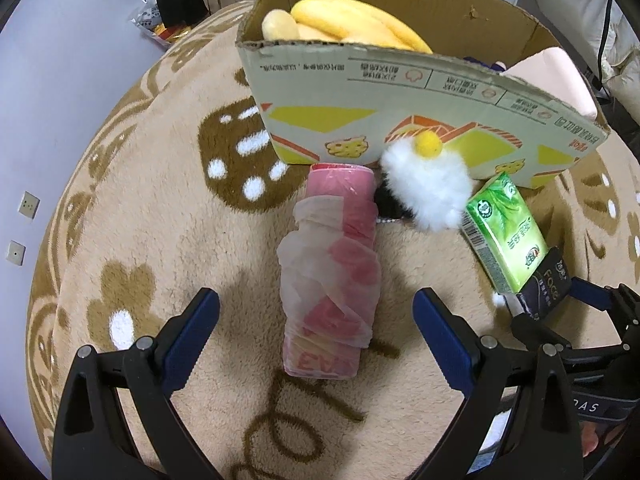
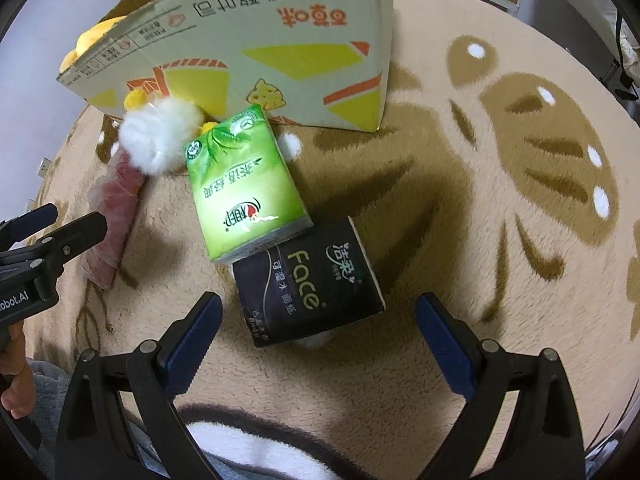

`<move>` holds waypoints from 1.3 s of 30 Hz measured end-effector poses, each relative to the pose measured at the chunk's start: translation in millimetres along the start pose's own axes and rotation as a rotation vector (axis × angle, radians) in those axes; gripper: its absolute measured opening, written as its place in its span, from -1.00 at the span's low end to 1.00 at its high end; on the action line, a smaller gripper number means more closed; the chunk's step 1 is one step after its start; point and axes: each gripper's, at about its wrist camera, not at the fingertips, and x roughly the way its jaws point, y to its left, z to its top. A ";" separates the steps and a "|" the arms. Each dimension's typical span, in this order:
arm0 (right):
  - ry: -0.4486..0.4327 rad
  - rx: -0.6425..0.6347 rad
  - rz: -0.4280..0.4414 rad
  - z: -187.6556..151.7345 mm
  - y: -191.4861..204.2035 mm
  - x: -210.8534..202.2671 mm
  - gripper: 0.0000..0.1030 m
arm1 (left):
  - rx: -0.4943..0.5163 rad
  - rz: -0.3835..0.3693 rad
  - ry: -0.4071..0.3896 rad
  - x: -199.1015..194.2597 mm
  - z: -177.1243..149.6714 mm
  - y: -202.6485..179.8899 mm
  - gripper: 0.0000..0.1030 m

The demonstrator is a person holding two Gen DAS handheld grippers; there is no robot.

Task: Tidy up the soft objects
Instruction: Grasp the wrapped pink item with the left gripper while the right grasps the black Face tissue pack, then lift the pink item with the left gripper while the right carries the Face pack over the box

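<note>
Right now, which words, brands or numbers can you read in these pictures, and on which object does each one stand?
"Face": black tissue pack.
"obot.AI": left gripper body, cut off at the edge, seen from the right wrist.
Green tissue pack: Chinese print and red logo, not legible to me.
Cardboard box: large Chinese print, upside down; small labels blurred.
Pink roll: red letters, partly hidden.

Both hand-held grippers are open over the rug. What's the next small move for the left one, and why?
Probably ease the left hand-held gripper forward and down, then close on the pink roll. Its open jaws already straddle the roll's near end, the roll lies lengthwise between them on the rug, and the cardboard box holding yellow plush sits just beyond.
</note>
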 end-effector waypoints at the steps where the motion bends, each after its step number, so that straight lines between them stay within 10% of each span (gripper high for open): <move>1: 0.002 -0.002 -0.003 0.5 0.6 1.2 0.97 | 0.001 0.002 0.004 1.5 -0.2 -0.3 0.88; 13: 0.005 -0.007 -0.029 -1.3 4.2 8.1 0.82 | 0.021 0.053 0.033 16.7 -2.8 0.1 0.77; 23: -0.011 -0.031 -0.026 -1.4 6.8 0.9 0.40 | 0.026 0.015 0.074 32.6 -7.7 -0.3 -0.08; 39: -0.170 0.025 -0.024 -8.6 -6.1 -46.9 0.38 | 0.013 -0.030 0.024 1.5 -18.1 1.1 -0.52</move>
